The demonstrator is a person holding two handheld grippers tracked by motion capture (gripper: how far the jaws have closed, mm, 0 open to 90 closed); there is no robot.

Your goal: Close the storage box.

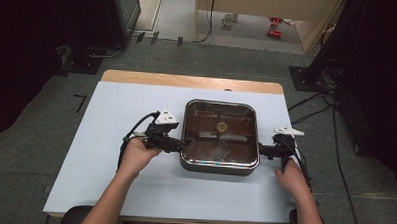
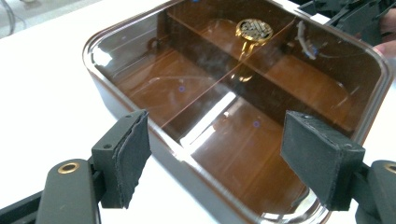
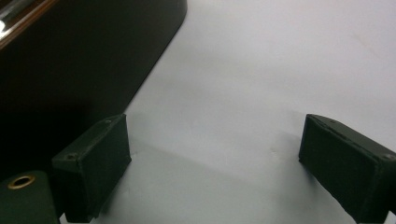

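Grey carpet floor point(image 1: 45, 136); white table point(image 1: 127, 99); black cables point(image 1: 312, 103) right.

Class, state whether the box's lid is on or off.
On: the clear lid with its gold knob covers the box.

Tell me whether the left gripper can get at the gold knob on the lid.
Probably yes. The left gripper is open at the box's near edge, and nothing lies between it and the gold knob on the glass lid.

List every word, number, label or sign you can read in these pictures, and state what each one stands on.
None can be read.
The gold knob on the box lid bears a woven pattern, not letters.
The red things on the far floor are too small to read.
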